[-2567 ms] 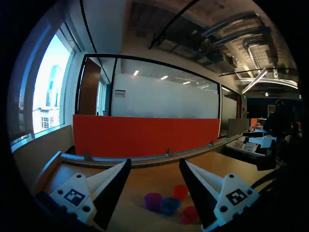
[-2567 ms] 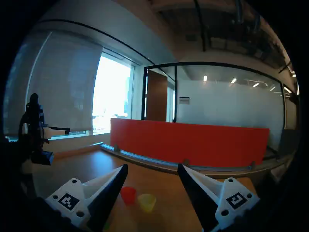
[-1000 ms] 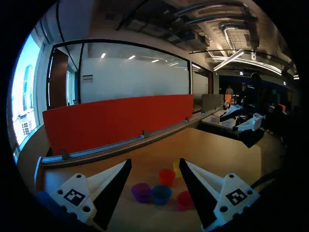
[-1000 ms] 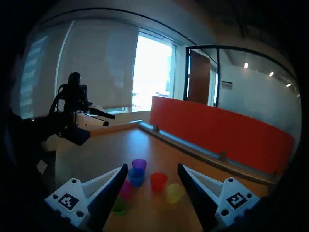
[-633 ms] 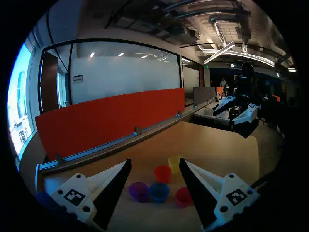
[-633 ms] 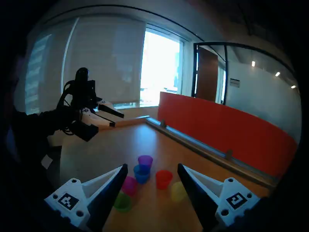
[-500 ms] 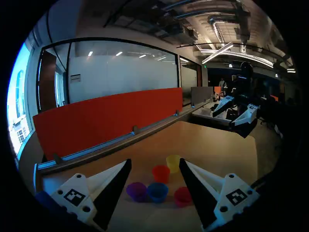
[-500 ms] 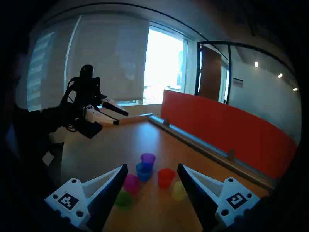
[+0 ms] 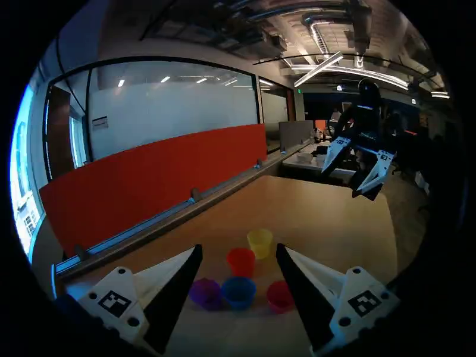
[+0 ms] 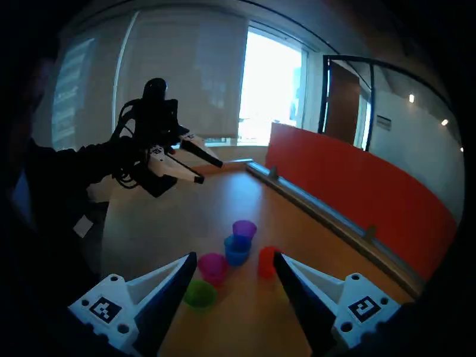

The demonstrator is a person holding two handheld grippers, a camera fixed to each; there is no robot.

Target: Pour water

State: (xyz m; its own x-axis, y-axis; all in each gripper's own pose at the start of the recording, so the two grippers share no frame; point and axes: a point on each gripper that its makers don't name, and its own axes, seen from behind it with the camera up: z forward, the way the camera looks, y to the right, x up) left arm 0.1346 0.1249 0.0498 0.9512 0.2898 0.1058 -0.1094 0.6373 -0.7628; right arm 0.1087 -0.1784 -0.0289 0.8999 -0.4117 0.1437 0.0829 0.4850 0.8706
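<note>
Several small coloured cups stand in a cluster on the wooden table (image 9: 333, 226). In the left gripper view a yellow cup (image 9: 260, 243), a red cup (image 9: 241, 262), a purple cup (image 9: 206, 293), a blue cup (image 9: 238, 293) and a pink cup (image 9: 279, 296) sit between and just beyond my left gripper (image 9: 238, 249), which is open and holds nothing. In the right gripper view the purple cup (image 10: 244, 229), blue cup (image 10: 237, 250), red cup (image 10: 266, 262), pink cup (image 10: 212, 266) and a green cup (image 10: 199, 293) lie ahead of my right gripper (image 10: 234, 256), open and holding nothing.
An orange divider panel (image 9: 149, 178) with a metal rail runs along the table's far edge. The right gripper (image 9: 340, 183) hangs in the air far off in the left gripper view. The left gripper (image 10: 211, 171), held by a dark-sleeved arm (image 10: 71, 172), hovers above the table (image 10: 178, 220).
Both grippers have swung round toward each other and over the cups, staying open. The cups now sit higher between the fingers, and each gripper has come into the other's view.
</note>
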